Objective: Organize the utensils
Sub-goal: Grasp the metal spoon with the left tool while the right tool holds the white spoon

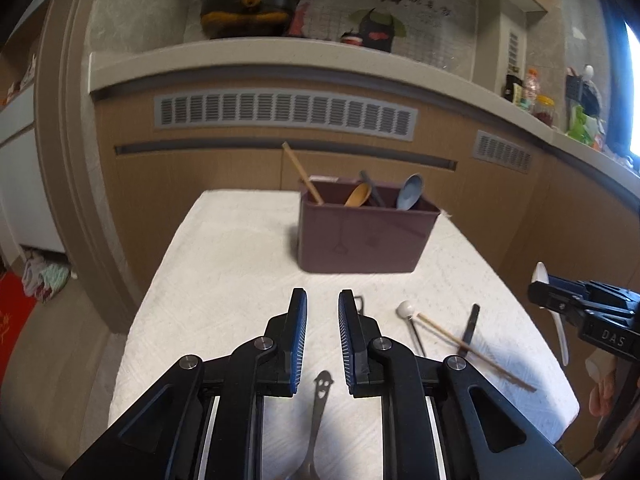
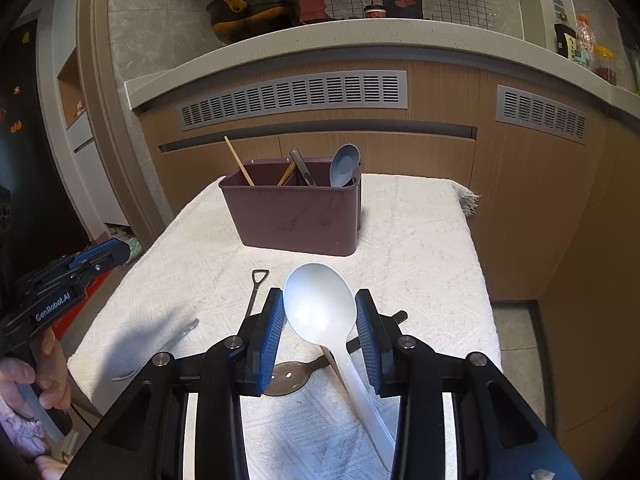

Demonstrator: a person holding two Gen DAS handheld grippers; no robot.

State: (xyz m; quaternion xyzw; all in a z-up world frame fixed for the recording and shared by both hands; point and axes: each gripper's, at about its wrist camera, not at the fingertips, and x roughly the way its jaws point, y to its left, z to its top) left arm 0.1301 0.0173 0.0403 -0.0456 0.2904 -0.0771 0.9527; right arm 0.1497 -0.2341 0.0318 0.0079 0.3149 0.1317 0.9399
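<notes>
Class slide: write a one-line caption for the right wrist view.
Right gripper holds a white spoon above the cloth-covered table, facing the maroon utensil caddy.

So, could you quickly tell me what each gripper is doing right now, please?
Left gripper: nearly closed, a narrow gap, nothing between the jaws.
Right gripper: closed on the white spoon, gripping its bowl.

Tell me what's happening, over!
Right claw holds white spoon. Left claw empty, nearly shut. Utensil holder ahead, path clear.
</notes>
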